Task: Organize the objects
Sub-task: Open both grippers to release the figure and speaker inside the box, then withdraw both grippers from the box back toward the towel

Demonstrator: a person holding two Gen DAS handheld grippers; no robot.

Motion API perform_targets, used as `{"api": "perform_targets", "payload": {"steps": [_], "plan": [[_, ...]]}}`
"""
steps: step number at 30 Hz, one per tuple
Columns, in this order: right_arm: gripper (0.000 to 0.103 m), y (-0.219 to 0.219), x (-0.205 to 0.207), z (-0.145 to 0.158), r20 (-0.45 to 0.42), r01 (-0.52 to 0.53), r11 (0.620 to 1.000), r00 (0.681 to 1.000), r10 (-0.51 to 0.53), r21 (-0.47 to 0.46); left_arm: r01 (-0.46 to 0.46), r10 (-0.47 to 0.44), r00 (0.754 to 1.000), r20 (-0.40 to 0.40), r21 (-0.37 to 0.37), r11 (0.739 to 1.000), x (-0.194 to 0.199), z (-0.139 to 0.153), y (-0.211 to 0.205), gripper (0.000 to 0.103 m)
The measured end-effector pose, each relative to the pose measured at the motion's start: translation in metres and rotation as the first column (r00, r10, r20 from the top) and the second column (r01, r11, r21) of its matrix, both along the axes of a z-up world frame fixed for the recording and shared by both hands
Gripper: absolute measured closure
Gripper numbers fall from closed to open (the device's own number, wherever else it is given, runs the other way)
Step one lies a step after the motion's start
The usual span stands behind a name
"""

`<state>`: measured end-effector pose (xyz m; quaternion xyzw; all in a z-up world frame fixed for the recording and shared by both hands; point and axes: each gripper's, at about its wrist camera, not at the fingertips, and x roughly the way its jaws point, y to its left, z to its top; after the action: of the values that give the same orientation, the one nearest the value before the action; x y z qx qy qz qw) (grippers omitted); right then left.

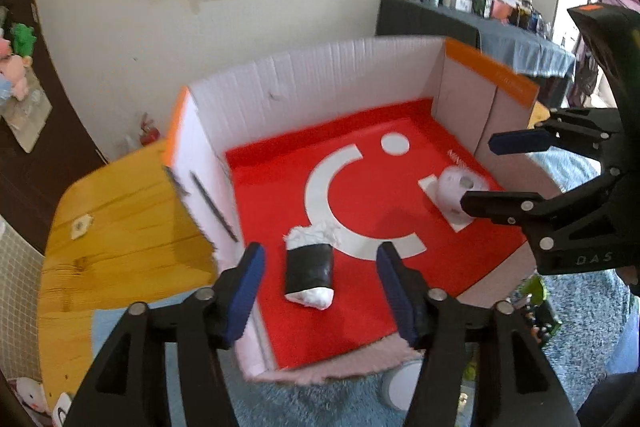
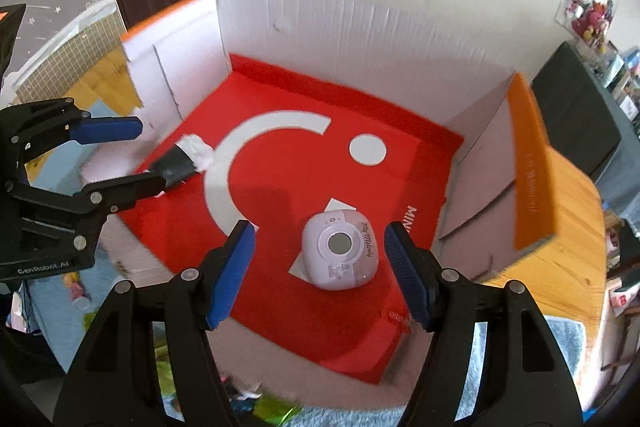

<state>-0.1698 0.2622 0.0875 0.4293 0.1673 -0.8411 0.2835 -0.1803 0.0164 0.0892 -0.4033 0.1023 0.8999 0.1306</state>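
Red-floored cardboard box (image 1: 320, 83) holds both items: black-wrapped white bundle (image 1: 309, 275) near-left, lilac round gadget (image 2: 340, 251) (lettered "My Melody") near-right. We see the left gripper (image 1: 320, 287) and right gripper (image 2: 320, 271) w/ fingers spread wide, each hovering over its item, grasping nothing.

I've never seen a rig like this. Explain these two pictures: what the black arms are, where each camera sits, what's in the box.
There is no robot here: a person holds a two-finger claw in each hand. Each picture comes from a fisheye camera on one claw, looking along its fingers. One shows the left claw, the other the right claw. Both hang open over a box with a red floor and hold nothing. Inside lie a black-and-white roll and a small lilac gadget, apart from each other. The box stands on a wooden table.
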Motion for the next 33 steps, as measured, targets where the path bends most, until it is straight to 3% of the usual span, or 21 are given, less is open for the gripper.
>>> {"api": "perform_targets", "payload": {"steps": [3,7,15,19,21,23,27,33], "plan": [[0.028,-0.052,-0.008,-0.014,-0.041,0.012,0.999,0.999,-0.013,-0.030,-0.019,0.020,0.999,-0.035,0.026,0.999,0.016,0.016,-0.006,0.041],[0.028,-0.049,0.011,0.007,-0.086,0.017,0.998,0.996,-0.022,-0.065,-0.039,0.042,0.996,-0.084,0.030,0.999,0.038,0.031,-0.011,0.036],[0.022,-0.042,0.045,0.020,-0.139,0.034,0.992,0.989,-0.051,-0.120,-0.060,0.068,0.985,-0.156,0.055,0.997,0.083,0.049,-0.019,0.027],[0.021,-0.040,0.061,0.021,-0.163,0.042,0.990,0.985,-0.064,-0.136,-0.070,0.081,0.983,-0.167,0.073,0.995,0.099,0.049,-0.021,0.024],[0.018,-0.038,0.069,0.022,-0.172,0.052,0.988,0.982,-0.077,-0.142,-0.075,0.088,0.980,-0.177,0.078,0.994,0.105,0.049,-0.022,0.018],[0.008,-0.037,0.076,0.022,-0.190,0.068,0.988,0.977,-0.094,-0.141,-0.089,0.102,0.977,-0.186,0.075,0.993,0.114,0.048,-0.022,0.012],[0.004,-0.032,0.093,0.022,-0.230,0.093,0.984,0.965,-0.127,-0.153,-0.111,0.126,0.968,-0.218,0.078,0.991,0.131,0.047,-0.023,0.002],[0.004,-0.027,0.109,0.010,-0.231,0.128,0.975,0.958,-0.169,-0.184,-0.142,0.163,0.965,-0.206,0.114,0.983,0.149,0.036,-0.031,0.002]]}}
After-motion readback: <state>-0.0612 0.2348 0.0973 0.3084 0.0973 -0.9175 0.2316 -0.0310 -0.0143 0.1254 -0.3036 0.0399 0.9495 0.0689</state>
